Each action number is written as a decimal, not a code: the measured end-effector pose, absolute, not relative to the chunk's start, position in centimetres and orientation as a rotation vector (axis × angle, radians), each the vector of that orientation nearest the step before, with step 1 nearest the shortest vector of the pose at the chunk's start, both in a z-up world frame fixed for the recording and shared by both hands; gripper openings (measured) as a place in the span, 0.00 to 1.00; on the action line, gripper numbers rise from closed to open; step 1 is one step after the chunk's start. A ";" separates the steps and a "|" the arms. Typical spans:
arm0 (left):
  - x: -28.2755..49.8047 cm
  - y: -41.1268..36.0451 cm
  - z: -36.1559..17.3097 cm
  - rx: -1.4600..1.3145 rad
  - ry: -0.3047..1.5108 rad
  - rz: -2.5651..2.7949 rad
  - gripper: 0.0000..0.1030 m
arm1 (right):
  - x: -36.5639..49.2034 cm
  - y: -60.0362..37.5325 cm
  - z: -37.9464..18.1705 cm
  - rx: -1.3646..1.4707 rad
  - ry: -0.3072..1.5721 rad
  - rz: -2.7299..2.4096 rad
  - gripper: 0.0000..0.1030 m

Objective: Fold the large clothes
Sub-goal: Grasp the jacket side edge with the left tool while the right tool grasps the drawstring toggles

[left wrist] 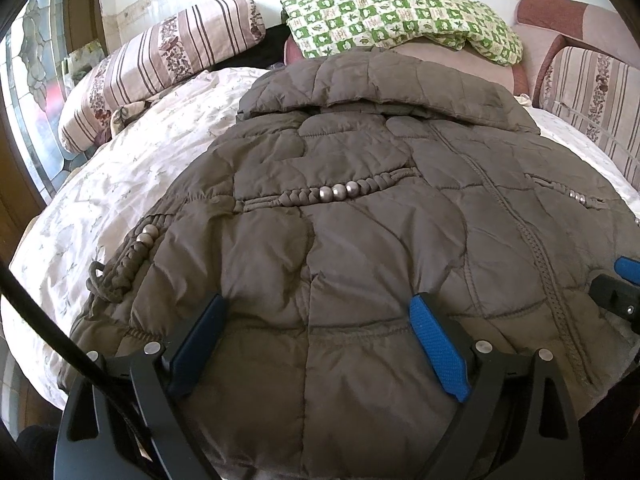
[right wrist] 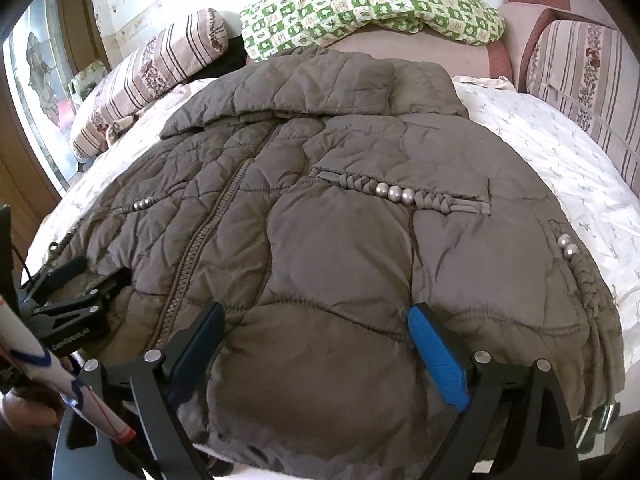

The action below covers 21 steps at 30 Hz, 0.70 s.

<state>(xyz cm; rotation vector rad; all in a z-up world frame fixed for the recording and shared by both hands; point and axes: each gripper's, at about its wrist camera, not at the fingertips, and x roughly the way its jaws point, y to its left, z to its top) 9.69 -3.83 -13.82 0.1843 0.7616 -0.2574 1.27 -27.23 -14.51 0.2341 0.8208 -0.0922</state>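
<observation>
A large brown quilted jacket (left wrist: 360,208) lies flat on the bed, front up, hood at the far end, with braided trim and silver beads on the pockets. It also fills the right wrist view (right wrist: 340,220). My left gripper (left wrist: 318,312) is open, its blue pads spread wide just above the jacket's near hem on the left half. My right gripper (right wrist: 316,316) is open too, over the near hem on the right half. The right gripper's tip shows at the right edge of the left wrist view (left wrist: 624,280); the left gripper shows at the left of the right wrist view (right wrist: 80,292).
The bed has a pale floral sheet (left wrist: 120,184). A striped bolster (left wrist: 160,64) and a green checked pillow (left wrist: 400,16) lie at the head. A striped cushion (right wrist: 588,80) stands at the right. A window (left wrist: 32,80) is at the left.
</observation>
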 end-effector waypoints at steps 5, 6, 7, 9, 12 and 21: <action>9.4 -3.5 -13.0 0.157 0.809 -0.279 0.90 | 0.1 -28.5 -13.5 0.309 0.794 -0.068 0.71; 9.3 -3.3 -12.9 0.153 0.814 -0.283 0.90 | 0.0 -28.9 -13.4 0.326 0.791 -0.072 0.68; 9.2 -3.2 -12.6 0.151 0.824 -0.292 0.90 | -0.3 -29.6 -13.2 0.346 0.786 -0.080 0.66; 8.9 -2.6 -11.8 0.140 0.836 -0.312 0.90 | -1.0 -30.8 -12.7 0.378 0.765 -0.097 0.65; 8.8 -0.3 -10.2 0.074 0.831 -0.317 0.90 | -2.2 -32.7 -11.8 0.418 0.727 -0.130 0.65; 12.2 14.2 -10.3 -0.398 0.937 -0.202 0.66 | -7.4 -40.5 -10.7 0.539 0.638 -0.316 0.65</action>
